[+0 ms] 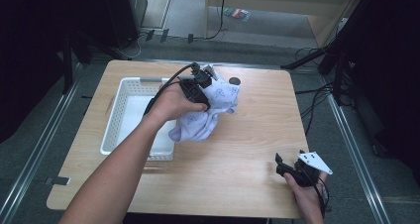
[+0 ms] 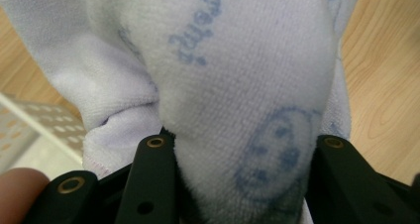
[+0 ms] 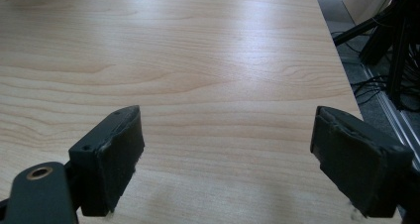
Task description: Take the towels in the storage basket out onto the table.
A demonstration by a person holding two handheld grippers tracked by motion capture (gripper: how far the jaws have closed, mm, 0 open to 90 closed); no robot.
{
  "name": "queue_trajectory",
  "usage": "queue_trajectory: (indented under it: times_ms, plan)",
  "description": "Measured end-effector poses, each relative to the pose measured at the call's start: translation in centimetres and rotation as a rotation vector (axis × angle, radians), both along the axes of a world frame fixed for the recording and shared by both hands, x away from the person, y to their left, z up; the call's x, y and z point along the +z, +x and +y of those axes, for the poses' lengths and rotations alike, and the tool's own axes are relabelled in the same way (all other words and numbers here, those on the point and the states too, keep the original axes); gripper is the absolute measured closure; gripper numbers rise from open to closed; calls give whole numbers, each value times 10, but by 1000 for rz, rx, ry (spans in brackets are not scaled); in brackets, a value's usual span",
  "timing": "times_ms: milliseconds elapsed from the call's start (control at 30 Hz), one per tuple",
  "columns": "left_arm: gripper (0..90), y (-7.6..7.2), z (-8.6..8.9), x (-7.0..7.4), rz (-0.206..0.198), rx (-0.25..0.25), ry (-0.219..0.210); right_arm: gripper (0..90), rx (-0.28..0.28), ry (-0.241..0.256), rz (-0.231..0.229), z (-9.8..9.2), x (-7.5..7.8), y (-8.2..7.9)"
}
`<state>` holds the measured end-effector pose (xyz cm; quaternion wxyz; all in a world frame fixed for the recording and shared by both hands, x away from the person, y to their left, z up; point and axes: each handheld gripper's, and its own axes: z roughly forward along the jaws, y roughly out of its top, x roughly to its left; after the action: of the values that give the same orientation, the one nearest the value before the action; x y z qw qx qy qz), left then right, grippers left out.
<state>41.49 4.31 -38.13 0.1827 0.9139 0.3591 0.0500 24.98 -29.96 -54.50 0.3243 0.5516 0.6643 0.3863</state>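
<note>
My left tool lifts a pale printed cloth above the centre of the wooden table, just right of the white perforated basket.

In the left gripper view I see the cloth bunched between the two black jaws, which are clamped on a thick fold bearing a blue face print; the rest of the fabric fills the upper frame, with the basket's rim at lower left. In the high view the cloth hangs from the tool, drooping toward the basket's right edge. My right tool rests at the lower right of the table, well apart from the cloth, its jaws spread wide over bare wood.
</note>
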Motion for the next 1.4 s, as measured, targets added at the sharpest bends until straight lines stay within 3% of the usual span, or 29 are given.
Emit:
queue_trajectory:
  times_ms: [400, 667, 900, 1400]
  plan:
    - [614, 2, -15, -26, 27, -11, -17, 131, -1, -1, 1, 0, 0, 0]
    - [608, 3, -15, -56, 63, 0, 3, 131, 3, -1, 0, 0, 0, 0]
    - [599, 0, -16, -82, 92, 18, -6, 131, 6, -6, 0, 1, 0, 1]
    - [571, -6, -29, -101, 84, -1, 2, 131, 11, -6, -1, 1, 0, 1]
